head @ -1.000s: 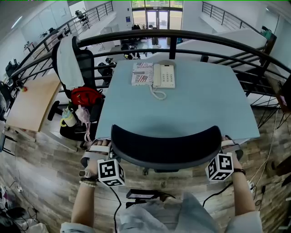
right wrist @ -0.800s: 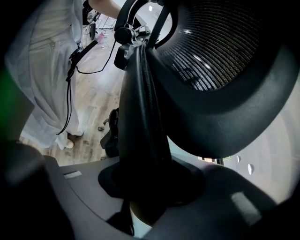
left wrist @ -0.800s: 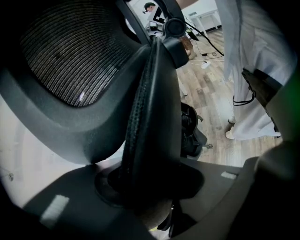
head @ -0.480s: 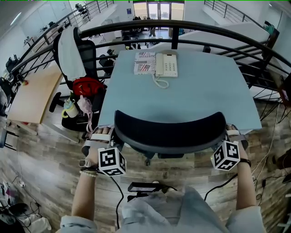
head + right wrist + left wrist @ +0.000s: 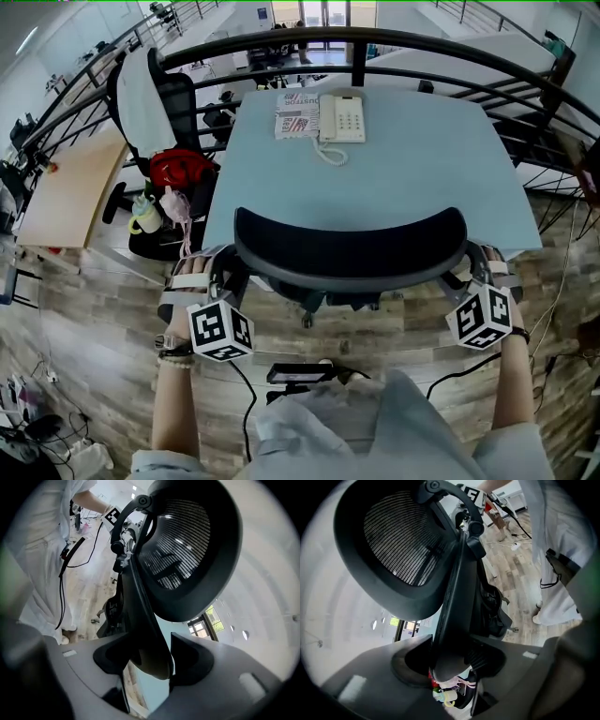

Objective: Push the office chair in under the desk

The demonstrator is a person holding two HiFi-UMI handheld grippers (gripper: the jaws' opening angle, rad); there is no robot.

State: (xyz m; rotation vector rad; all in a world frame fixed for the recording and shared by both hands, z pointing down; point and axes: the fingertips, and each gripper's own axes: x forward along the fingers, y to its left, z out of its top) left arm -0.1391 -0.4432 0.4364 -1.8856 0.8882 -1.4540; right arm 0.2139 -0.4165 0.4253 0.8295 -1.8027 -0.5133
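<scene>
The black office chair point(image 5: 349, 246) stands pushed in, its curved mesh backrest over the near edge of the light blue desk point(image 5: 403, 178). My left gripper point(image 5: 214, 277) is at the chair's left side and my right gripper point(image 5: 476, 267) at its right side. In the left gripper view a black frame bar point(image 5: 454, 597) runs between the jaws of the left gripper point(image 5: 450, 660), which are opening. In the right gripper view the chair's bar point(image 5: 140, 620) lies between the opening jaws of the right gripper point(image 5: 151, 656), with a light gap beside one pad.
A white phone point(image 5: 342, 119) and a magazine point(image 5: 295, 114) lie at the desk's far edge, before a black railing point(image 5: 356, 37). To the left stand another chair point(image 5: 150, 112) with a white cloth and a red bag point(image 5: 178, 173), and a wooden table point(image 5: 66, 197). Cables point(image 5: 300, 375) lie on the floor.
The chair's backrest has moved forward and now overlaps the desk's near edge more. Both grippers went along with it and stay at its sides.
</scene>
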